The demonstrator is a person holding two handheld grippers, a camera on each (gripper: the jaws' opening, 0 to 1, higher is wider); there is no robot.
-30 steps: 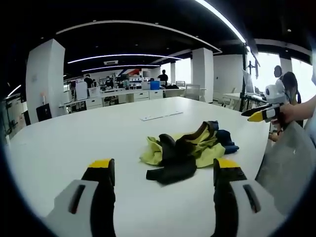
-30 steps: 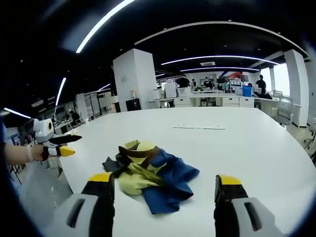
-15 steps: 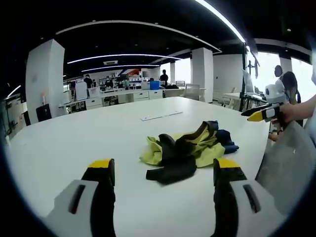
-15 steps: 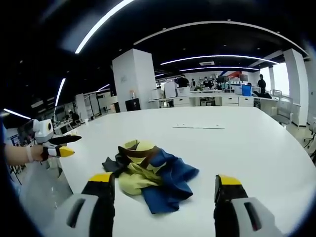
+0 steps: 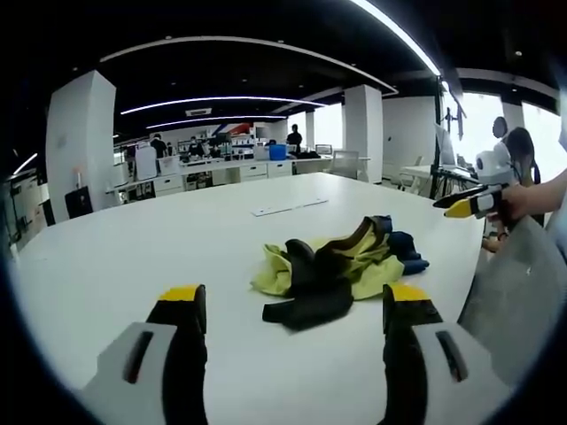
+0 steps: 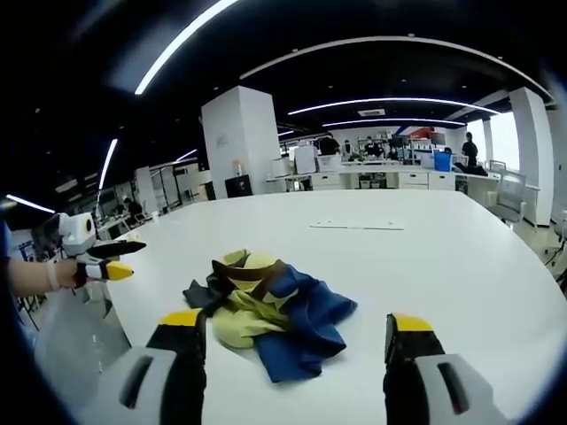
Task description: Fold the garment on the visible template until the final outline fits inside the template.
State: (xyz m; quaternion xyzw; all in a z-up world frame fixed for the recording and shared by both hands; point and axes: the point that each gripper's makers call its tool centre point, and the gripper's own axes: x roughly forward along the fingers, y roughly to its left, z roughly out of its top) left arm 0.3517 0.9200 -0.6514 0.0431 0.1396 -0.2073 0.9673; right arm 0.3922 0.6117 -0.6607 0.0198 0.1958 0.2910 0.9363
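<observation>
So here we are over a big white table, broad and rounded, seen from both sides at once. In the left gripper view it runs far back toward an office of desks and white pillars; in the right gripper view the table stretches away just the same, under long ceiling lights.

On it sits the garment, crumpled in a loose heap, not folded at all. From the left gripper view it lies ahead and a little right of centre, near the table's right edge, showing yellow-green cloth with black sleeves or bands and a bit of blue at the far right. From the right gripper view the garment sits just beyond the jaws, left of centre, with blue cloth spilling toward the near right and yellow and dark brown bunched at the left.

Farther off on the table lies a thin pale strip, flat, well apart from the heap; the same strip shows beyond the garment in the right gripper view. What it is, I cannot tell.

The left gripper hangs above the near table, jaws spread wide, holding nothing, the garment ahead between them. The right gripper is likewise parted and bare. Each shows in the other's view too: the right gripper at far right, the left gripper at far left, each in a person's hand.
</observation>
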